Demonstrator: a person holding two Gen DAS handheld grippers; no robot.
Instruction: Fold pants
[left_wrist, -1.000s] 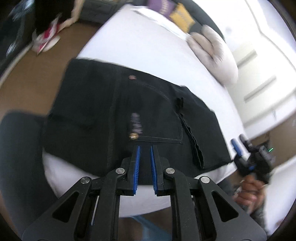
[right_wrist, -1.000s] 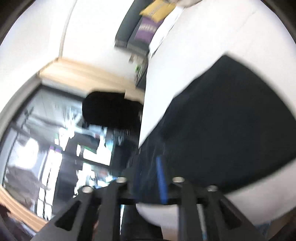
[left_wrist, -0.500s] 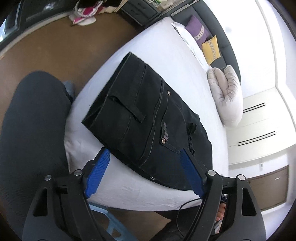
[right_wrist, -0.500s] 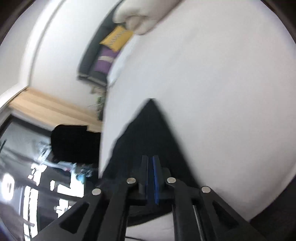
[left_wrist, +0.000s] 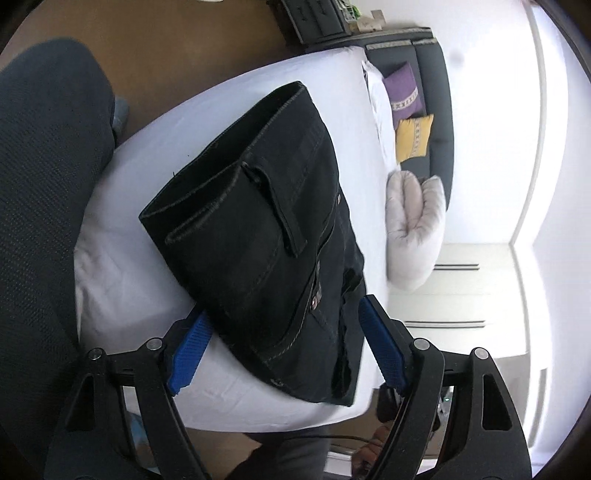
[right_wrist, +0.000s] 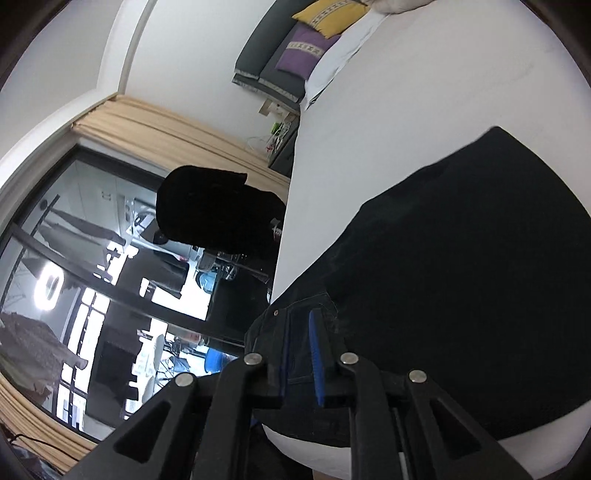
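Observation:
The black pants (left_wrist: 269, 236) lie folded into a compact rectangle on the white bed (left_wrist: 140, 280), near its front corner. My left gripper (left_wrist: 284, 343) is wide open and empty, its blue pads either side of the pants' near edge and above it. In the right wrist view the pants (right_wrist: 472, 295) fill the lower right. My right gripper (right_wrist: 301, 350) has its jaws close together with dark pants fabric lying between the blue pads, at the edge of the folded pile.
A rolled white pillow (left_wrist: 413, 229) and purple and yellow cushions (left_wrist: 406, 114) lie at the head of the bed. A dark chair (left_wrist: 40, 221) stands at the left of the bed. A large window (right_wrist: 74, 295) and a black chair back (right_wrist: 214, 214) lie beyond the bed.
My left gripper opened wide and drew back from the pants, which now lie folded. My right gripper swung round and now has pants fabric between its pads.

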